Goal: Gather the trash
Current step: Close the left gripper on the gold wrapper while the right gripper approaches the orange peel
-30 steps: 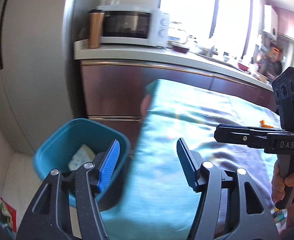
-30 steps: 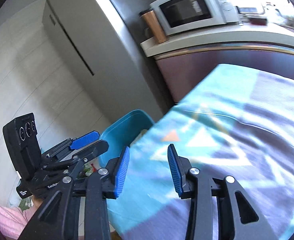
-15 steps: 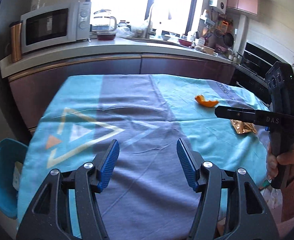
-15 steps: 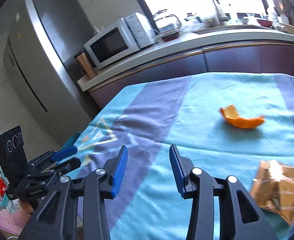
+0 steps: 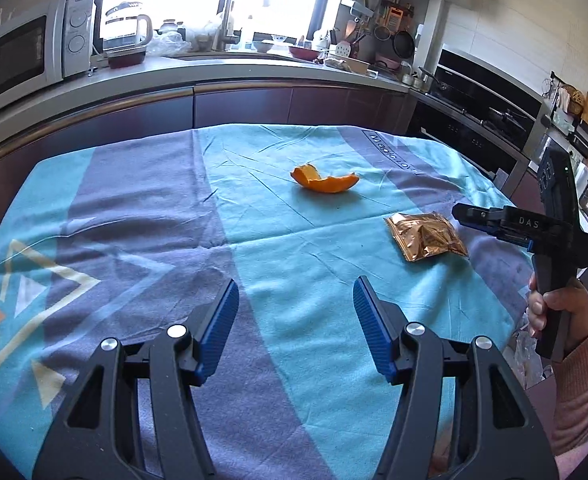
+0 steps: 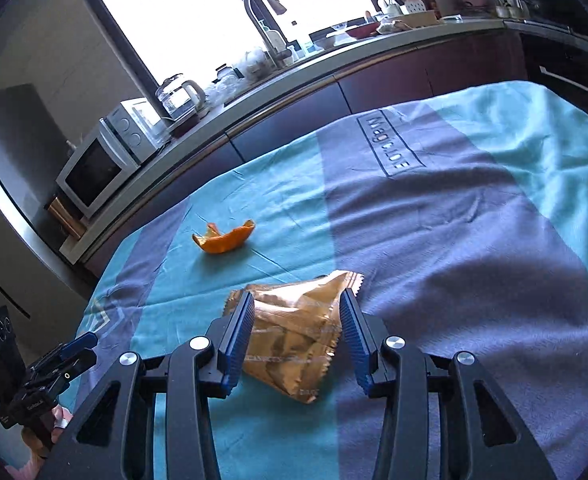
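The right gripper point(image 6: 294, 334) hung over the gold foil wrapper point(image 6: 294, 332), which lay flat on the teal and purple cloth point(image 6: 453, 240) covering the tabletop. Its jaws stood partly apart and had just been opening a little; the wrapper showed between them, its crumpled middle in the gap and its serrated ends running past the blue pads point(image 6: 236, 344) on both sides. Whether the pads touched the foil could not be told from this angle, and nothing was lifted. Beyond the jaws and to their left lay the orange peel point(image 6: 224, 240), well apart from the wrapper and curled with its pale inside up.

The left gripper point(image 5: 295, 328) hovered over the near part of the cloth with its jaws moderately wide and nothing between them. Ahead of those jaws sat the orange peel point(image 5: 325, 180), and to their right, farther out, the gold foil wrapper point(image 5: 425, 236). Just beyond the wrapper's right edge the tips of the right gripper point(image 5: 459, 212) pointed toward it, held by a hand point(image 5: 557, 312) in a pink sleeve. Past the far edge of the cloth ran a kitchen counter point(image 5: 254, 68) with a microwave point(image 5: 22, 60) at its left end.
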The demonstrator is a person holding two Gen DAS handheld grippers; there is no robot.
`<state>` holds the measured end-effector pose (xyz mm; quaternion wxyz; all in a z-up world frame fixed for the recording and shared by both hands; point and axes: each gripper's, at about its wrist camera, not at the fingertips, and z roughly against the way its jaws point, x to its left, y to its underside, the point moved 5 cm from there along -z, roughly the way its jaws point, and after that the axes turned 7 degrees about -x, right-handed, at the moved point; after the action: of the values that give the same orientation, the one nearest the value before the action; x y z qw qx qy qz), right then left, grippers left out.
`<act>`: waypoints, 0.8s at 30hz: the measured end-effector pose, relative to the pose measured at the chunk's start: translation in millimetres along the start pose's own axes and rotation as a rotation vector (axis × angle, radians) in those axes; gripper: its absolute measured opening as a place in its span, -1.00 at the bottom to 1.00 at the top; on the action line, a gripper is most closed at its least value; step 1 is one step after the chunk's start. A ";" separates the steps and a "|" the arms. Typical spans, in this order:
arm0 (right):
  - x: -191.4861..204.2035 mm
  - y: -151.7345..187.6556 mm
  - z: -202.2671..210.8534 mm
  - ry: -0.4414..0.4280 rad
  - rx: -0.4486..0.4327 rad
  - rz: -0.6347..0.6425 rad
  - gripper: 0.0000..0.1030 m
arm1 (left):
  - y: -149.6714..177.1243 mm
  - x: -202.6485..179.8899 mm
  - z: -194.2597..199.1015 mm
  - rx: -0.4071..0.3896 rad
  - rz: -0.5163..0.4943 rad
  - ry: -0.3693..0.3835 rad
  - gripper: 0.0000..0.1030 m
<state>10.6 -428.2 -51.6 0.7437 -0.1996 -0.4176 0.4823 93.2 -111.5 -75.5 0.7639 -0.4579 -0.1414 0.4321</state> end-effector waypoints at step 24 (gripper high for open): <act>91.2 36.1 -53.4 -0.274 0.185 0.114 -0.16 | -3.8 0.1 -51.6 0.128 0.063 0.074 0.19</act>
<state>51.2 -325.4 -68.3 0.6665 -0.0861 -0.4568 0.5829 126.8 -142.0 -100.3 0.7824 -0.4280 -0.0708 0.4467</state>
